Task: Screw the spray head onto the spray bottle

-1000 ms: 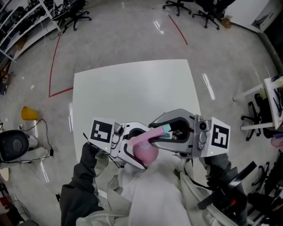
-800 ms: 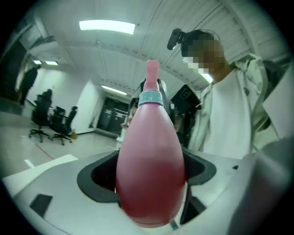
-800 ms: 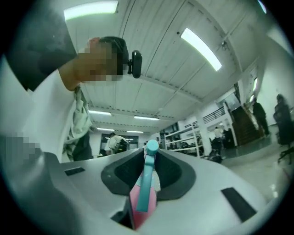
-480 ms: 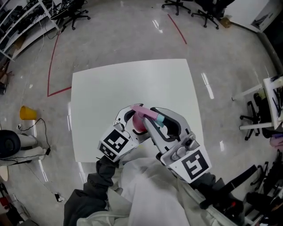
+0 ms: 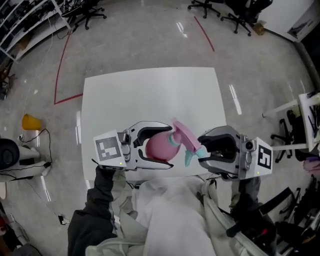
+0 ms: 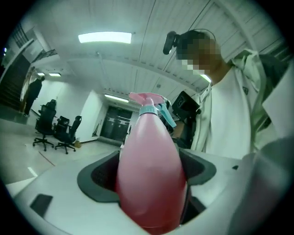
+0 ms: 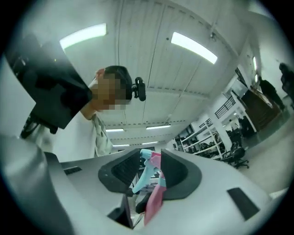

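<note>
A pink spray bottle [image 5: 160,147] lies sideways above the near edge of the white table [image 5: 150,95], its neck pointing right. My left gripper [image 5: 168,146] is shut on the bottle's body, which fills the space between its jaws in the left gripper view [image 6: 149,170]. The pink spray head [image 5: 183,136] with a teal collar and trigger [image 5: 190,155] sits on the neck. My right gripper [image 5: 201,149] faces it from the right. Its jaws are opening, with the head [image 7: 155,176] between them and a gap on the trigger side.
A person in a white coat holds both grippers close to the body. Office chairs [image 5: 205,6], shelving [image 5: 20,25] and red floor tape [image 5: 60,70] lie beyond the table. A yellow object [image 5: 30,121] and cables sit on the floor at the left.
Half a second ago both grippers were rolled over with the bottle upright over the table. Now they are level again, the bottle lies sideways and the right jaws have widened around the head.
</note>
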The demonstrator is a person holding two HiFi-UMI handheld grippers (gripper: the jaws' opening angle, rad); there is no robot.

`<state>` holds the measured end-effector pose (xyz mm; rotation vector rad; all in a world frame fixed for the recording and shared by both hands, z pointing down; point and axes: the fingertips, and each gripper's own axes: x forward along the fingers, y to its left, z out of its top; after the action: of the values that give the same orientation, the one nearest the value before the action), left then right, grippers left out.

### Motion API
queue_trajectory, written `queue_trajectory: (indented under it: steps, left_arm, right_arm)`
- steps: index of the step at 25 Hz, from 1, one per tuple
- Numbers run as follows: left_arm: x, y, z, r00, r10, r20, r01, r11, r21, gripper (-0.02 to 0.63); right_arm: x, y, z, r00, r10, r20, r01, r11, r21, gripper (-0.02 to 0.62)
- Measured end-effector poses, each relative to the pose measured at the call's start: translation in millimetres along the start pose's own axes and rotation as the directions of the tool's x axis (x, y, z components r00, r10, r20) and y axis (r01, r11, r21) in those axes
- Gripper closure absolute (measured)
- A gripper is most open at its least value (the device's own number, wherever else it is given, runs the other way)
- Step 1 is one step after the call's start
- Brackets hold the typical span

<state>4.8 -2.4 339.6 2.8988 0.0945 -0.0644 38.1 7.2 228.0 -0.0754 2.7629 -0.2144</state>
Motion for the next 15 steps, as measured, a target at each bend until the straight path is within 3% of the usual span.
queue_trajectory:
  steps: [5,6,8,10,12,15]
  left_arm:
    - [3.3,-1.4,0.0,1.0,-0.021,0.007,0.021,1.0,0.006,0.186]
    - [4.2,-5.6,0.6,0.998,-0.052,0.018,0.052,0.999,-0.002,0.187]
    - [0.1,-21.7,6.8,0.979,-0.185,0.087,0.189,0.981,-0.048,0.187]
    - [-10.4,-40.4,16.6,0.918,-0.346,0.194,0.37,0.924,-0.101,0.187]
    - [-17.3,-55.7,25.8,0.837,-0.471,0.28,0.52,0.844,-0.134,0.187]
    - [-8.1,-73.0,34.3,0.74,-0.585,0.332,0.656,0.738,-0.161,0.187]
  right_arm:
    - [11.2,-0.8,-9.5,0.998,-0.04,-0.041,0.038,0.997,-0.067,0.474]
    - [8.3,0.6,-11.6,0.999,-0.016,-0.044,0.014,0.999,-0.042,0.476]
    - [-1.3,-1.2,-10.7,0.999,0.031,-0.019,-0.03,0.999,0.036,0.474]
    - [-9.5,-8.1,-6.6,0.999,0.042,0.016,-0.043,0.995,0.095,0.475]
    - [-6.9,-9.1,-4.8,0.998,0.059,0.021,-0.061,0.991,0.119,0.466]
    - [12.1,5.1,-14.7,0.988,0.147,-0.045,-0.139,0.981,0.135,0.369]
